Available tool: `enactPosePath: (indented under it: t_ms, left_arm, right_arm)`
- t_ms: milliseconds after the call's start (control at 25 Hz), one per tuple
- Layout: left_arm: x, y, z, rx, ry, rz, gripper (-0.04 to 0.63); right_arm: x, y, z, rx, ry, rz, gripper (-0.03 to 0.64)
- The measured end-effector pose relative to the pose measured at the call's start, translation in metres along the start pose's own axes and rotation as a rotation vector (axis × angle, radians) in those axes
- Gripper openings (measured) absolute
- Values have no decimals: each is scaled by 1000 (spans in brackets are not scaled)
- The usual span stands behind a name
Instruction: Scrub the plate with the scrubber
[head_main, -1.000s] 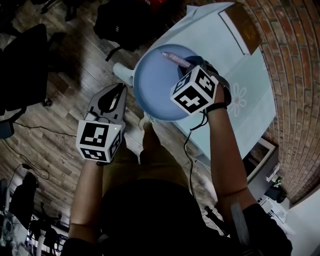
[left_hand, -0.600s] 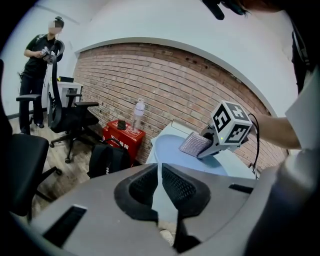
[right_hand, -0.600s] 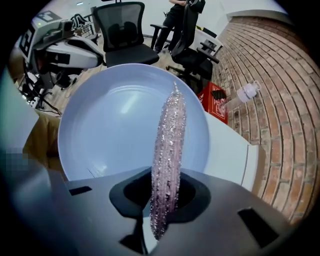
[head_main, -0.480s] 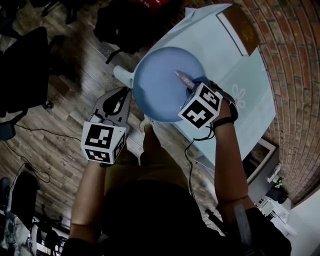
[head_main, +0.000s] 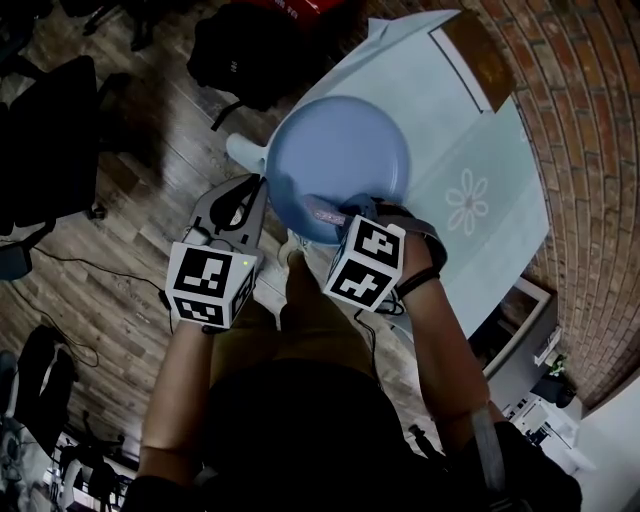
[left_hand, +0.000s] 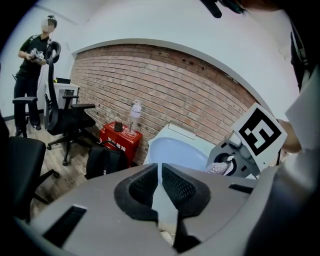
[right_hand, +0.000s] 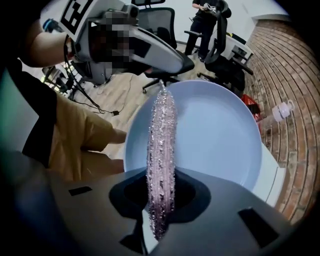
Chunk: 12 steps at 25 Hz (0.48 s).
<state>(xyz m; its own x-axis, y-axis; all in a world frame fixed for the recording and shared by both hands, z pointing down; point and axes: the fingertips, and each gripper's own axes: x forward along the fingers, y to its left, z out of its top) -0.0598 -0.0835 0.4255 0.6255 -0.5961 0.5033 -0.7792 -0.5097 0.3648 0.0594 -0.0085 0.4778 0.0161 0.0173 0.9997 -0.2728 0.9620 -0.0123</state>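
On the left I see the brown wood floor (head_main: 120, 200). My left claw (head_main: 252, 195) is pressed almost together, and it pinches the left rim of the round blue plate (head_main: 340, 150). In the left gripper view the thin rim sits right between the two black pads (left_hand: 177, 187). The plate sits over the near edge of the tabletop (head_main: 470, 130), but I cannot tell if it rests on it. Low on the plate, near the rim closest to me, lies the scrubber (head_main: 325, 212), a long sparkly strip of pink and silver. My right claw (right_hand: 160, 195) points down at the plate and pinches the scrubber at one end. The rest of the strip sticks out across the blue face of the plate. The tabletop has a pale cloth with a white flower (head_main: 467, 200) on it. On the far right is a red brick wall (head_main: 590, 150).
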Motion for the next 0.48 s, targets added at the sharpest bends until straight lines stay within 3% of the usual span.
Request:
enactPosePath:
  t_ms: [160,480]
  left_arm:
    - [-3,1,1,-5,-2,12,35]
    - [-10,11,1,-12,-17,38,35]
  right_arm:
    - [0,10,24,-50,-47,20,87]
    - [-2,-25,54,47,-167,-33,87]
